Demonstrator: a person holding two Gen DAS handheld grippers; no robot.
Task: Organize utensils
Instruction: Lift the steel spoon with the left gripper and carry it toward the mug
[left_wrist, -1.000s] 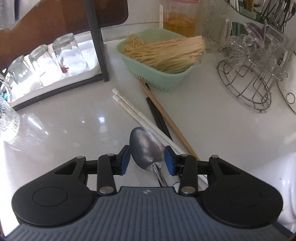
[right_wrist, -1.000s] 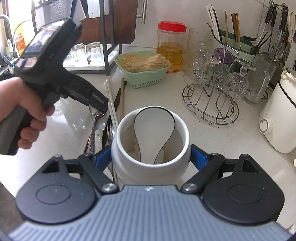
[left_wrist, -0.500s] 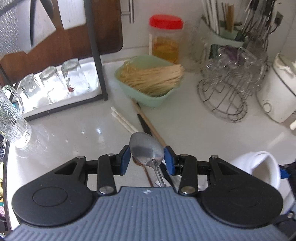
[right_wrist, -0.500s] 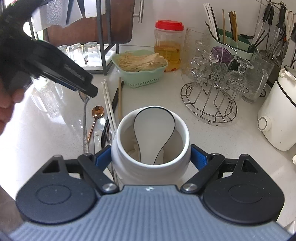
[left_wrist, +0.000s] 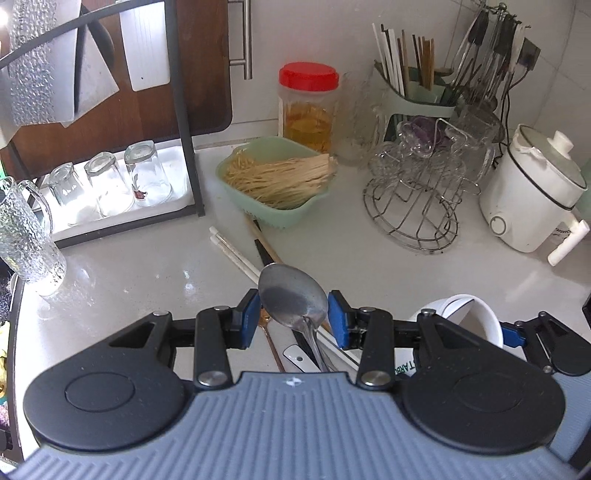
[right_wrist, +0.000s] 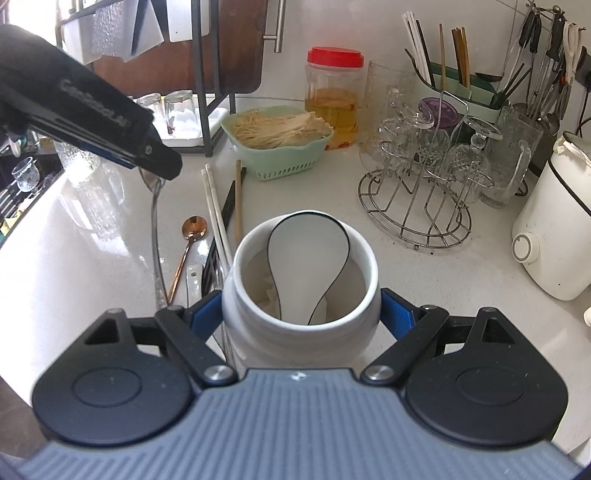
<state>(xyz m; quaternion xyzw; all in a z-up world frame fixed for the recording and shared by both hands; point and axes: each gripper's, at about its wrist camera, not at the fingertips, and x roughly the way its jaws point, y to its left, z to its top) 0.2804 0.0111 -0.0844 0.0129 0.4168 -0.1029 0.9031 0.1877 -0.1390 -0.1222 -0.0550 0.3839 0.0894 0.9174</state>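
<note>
My left gripper (left_wrist: 293, 317) is shut on the bowl of a steel spoon (left_wrist: 291, 297) and holds it in the air; its handle (right_wrist: 157, 236) hangs down toward the counter. My right gripper (right_wrist: 301, 314) is shut on a white ceramic jar (right_wrist: 301, 325) that stands on the counter with a white black-rimmed spoon (right_wrist: 308, 247) inside. The jar (left_wrist: 465, 317) shows at the lower right of the left wrist view. On the counter left of the jar lie a copper spoon (right_wrist: 192, 230), white chopsticks (right_wrist: 216, 210), a wooden chopstick (right_wrist: 238, 199), dark chopsticks (right_wrist: 229, 201) and a white ceramic spoon (right_wrist: 194, 280).
A green basket of sticks (right_wrist: 277, 140) sits behind the loose utensils. A red-lidded jar (right_wrist: 334, 96), a wire rack of glasses (right_wrist: 424, 184) and a green utensil caddy (right_wrist: 461, 85) stand at the back right. A white cooker (right_wrist: 554, 229) is at the right, a shelf of upturned glasses (left_wrist: 110, 184) at the left.
My left gripper rose off the counter with the steel spoon in it, and its view widened. The right gripper and the jar kept still.
</note>
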